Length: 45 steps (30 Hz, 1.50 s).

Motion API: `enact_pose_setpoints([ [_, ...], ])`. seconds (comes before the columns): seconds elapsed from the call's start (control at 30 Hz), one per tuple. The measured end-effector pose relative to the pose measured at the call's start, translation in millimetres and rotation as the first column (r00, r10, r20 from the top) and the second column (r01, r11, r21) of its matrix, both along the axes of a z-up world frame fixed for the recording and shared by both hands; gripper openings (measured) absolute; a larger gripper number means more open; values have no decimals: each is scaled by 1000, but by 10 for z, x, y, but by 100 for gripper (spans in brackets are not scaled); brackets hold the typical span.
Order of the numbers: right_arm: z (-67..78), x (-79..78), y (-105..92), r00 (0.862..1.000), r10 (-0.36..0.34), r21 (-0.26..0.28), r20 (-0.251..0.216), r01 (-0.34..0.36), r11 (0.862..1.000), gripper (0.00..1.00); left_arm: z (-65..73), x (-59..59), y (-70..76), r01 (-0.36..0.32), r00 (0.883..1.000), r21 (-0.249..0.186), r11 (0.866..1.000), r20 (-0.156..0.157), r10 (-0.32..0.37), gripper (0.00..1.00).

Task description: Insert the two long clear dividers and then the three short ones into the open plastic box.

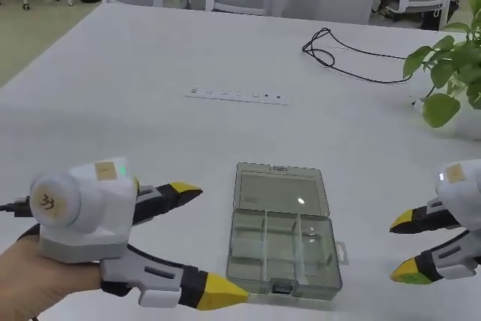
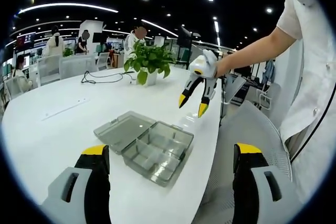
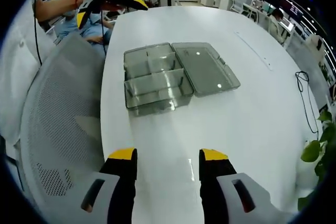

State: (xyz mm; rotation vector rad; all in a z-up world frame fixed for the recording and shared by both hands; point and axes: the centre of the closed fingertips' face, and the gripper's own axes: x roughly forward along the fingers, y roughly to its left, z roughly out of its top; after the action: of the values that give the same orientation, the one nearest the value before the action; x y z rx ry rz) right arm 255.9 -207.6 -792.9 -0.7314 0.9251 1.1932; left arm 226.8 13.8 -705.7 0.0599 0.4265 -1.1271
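Note:
The clear plastic box (image 1: 284, 252) lies open near the table's front edge, its lid (image 1: 279, 192) folded back flat away from me. Clear dividers stand inside it and split it into several compartments (image 3: 152, 80). My left gripper (image 1: 203, 240) hangs open to the left of the box, nothing between its yellow-tipped jaws. My right gripper (image 1: 404, 246) is open to the right of the box, also holding nothing. In the left gripper view the box (image 2: 157, 148) sits ahead between the jaws, with the right gripper (image 2: 191, 98) raised beyond it.
A white power strip (image 1: 237, 95) lies mid-table, with a black cable (image 1: 338, 54) and a potted plant (image 1: 451, 73) at the far right. A grey mesh chair (image 3: 58, 108) stands at the table's near edge. People sit at desks in the background.

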Motion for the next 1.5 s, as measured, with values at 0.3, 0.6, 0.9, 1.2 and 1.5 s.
enact_pose_setpoints([
  [0.3, -333, 6, -250, 999, 48, -109, -13, -50, 993, 48, -34, -12, -112, 10, 1000, -2, 1000, -11, -10, 100],
  [0.6, -519, 75, -371, 996, 91, -176, -19, -93, 980, 45, -58, -7, -151, 22, 1000, 0, 1000, -19, -22, 100],
  [0.9, -614, 106, -454, 994, 102, -195, -34, -107, 975, 42, -54, 13, -132, 18, 1000, -1, 1000, -19, -18, 100],
  [1.2, -626, 141, -481, 995, 98, -192, -31, -102, 976, 33, -62, 6, -143, 20, 1000, 1, 1000, -22, -20, 100],
  [1.5, -614, 138, -481, 995, 94, -195, -17, -95, 976, 33, -30, 12, -162, 14, 1000, -9, 1000, -24, -14, 100],
])
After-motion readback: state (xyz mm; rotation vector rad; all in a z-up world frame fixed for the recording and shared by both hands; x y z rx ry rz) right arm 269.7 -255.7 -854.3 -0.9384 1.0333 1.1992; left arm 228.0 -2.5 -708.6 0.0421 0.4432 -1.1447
